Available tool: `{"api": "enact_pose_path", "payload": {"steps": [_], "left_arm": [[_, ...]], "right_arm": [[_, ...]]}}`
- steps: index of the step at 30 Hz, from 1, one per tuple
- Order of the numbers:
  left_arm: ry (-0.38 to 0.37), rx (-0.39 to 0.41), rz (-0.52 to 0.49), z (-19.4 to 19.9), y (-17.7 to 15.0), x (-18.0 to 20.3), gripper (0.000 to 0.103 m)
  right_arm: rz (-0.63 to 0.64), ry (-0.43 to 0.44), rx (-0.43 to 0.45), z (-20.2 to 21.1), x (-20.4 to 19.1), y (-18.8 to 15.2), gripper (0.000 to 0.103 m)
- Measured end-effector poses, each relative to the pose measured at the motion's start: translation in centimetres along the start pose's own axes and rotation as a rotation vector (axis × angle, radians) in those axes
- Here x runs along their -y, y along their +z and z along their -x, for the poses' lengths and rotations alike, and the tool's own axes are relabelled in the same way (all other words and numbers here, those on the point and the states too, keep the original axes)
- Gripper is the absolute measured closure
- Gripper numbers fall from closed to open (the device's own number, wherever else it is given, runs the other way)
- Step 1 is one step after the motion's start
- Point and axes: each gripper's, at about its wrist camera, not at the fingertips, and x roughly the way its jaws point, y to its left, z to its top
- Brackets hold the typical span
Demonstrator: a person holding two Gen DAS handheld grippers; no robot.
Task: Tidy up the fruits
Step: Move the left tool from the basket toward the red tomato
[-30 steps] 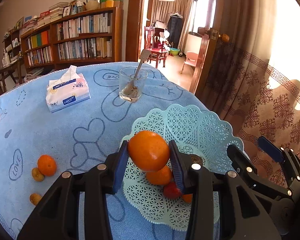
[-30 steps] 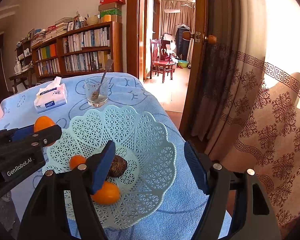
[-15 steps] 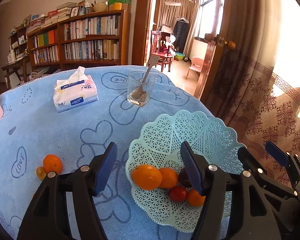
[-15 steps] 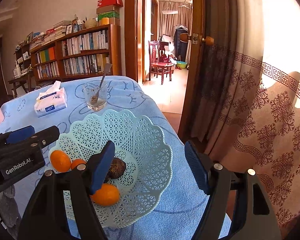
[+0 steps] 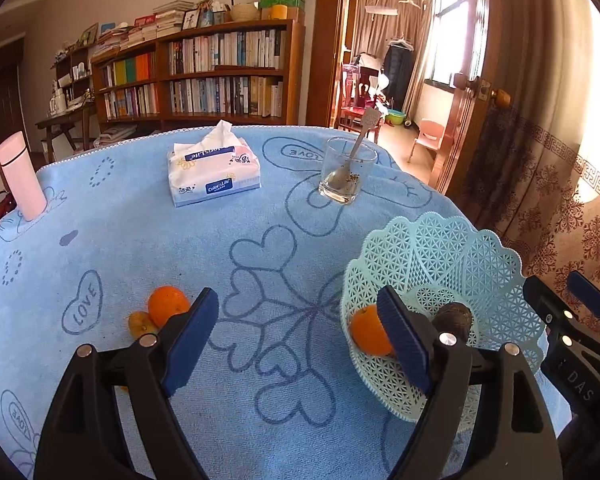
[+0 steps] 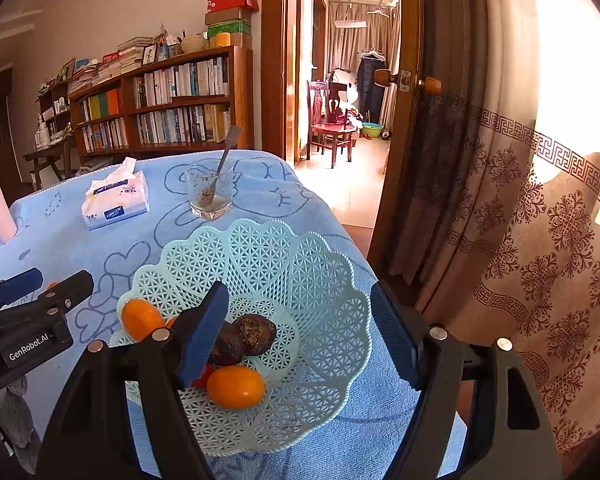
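A pale green lattice fruit basket (image 5: 476, 264) (image 6: 300, 264) stands at the table's right edge. It holds oranges (image 6: 142, 319) (image 6: 236, 386), two dark brown fruits (image 6: 256, 334) and a small red fruit. An orange (image 5: 368, 330) shows through its rim in the left wrist view. My left gripper (image 5: 300, 340) is open and empty over the blue cloth, left of the basket. An orange (image 5: 167, 305) and a small yellow fruit (image 5: 140, 323) lie on the cloth by its left finger. My right gripper (image 6: 300, 336) is open and empty above the basket.
A tissue pack (image 5: 212, 170), a glass with a spoon (image 5: 346, 176) and a pink bottle (image 5: 22, 178) stand farther back on the blue tablecloth (image 5: 140, 240). The table edge, a curtain and a door lie to the right.
My left gripper opened and dropped its orange into the basket, then moved back left toward the fruit on the cloth. The right gripper stayed open over the basket.
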Motion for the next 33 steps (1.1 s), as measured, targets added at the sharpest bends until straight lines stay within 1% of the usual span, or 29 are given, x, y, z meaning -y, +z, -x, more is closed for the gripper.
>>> {"api": "enact_pose_path", "payload": {"steps": [4,6,13,22,25,28,33], "left_arm": [[0.03,-0.008,0.011,0.3,-0.8,-1.5,0.022],[0.044,-0.012,0.019,0.5,-1.2,-2.3,0.022],[0.094,-0.029,0.051,1.3,-3.0,-5.3,0.021],[0.148,-0.044,0.116,2.6,-5.1,-9.3,0.021],[0.17,-0.052,0.138,3.1,-5.9,-10.8,0.021],[0.194,-0.058,0.163,3.6,-6.8,-12.5,0.021],[0.226,-0.079,0.191,4.4,-8.6,-14.8,0.021]], "right_arm": [[0.012,0.012,-0.004,0.1,-0.9,0.0,0.027],[0.019,0.015,-0.003,0.2,-1.4,0.0,0.022],[0.037,0.041,-0.011,0.4,-3.0,0.0,0.022],[0.081,0.072,-0.015,0.7,-5.5,-0.3,0.022],[0.08,0.114,-0.027,0.7,-6.2,-0.4,0.022],[0.081,0.192,-0.041,0.7,-7.3,-0.8,0.022],[0.13,0.269,-0.063,1.0,-10.2,-1.8,0.022]]}}
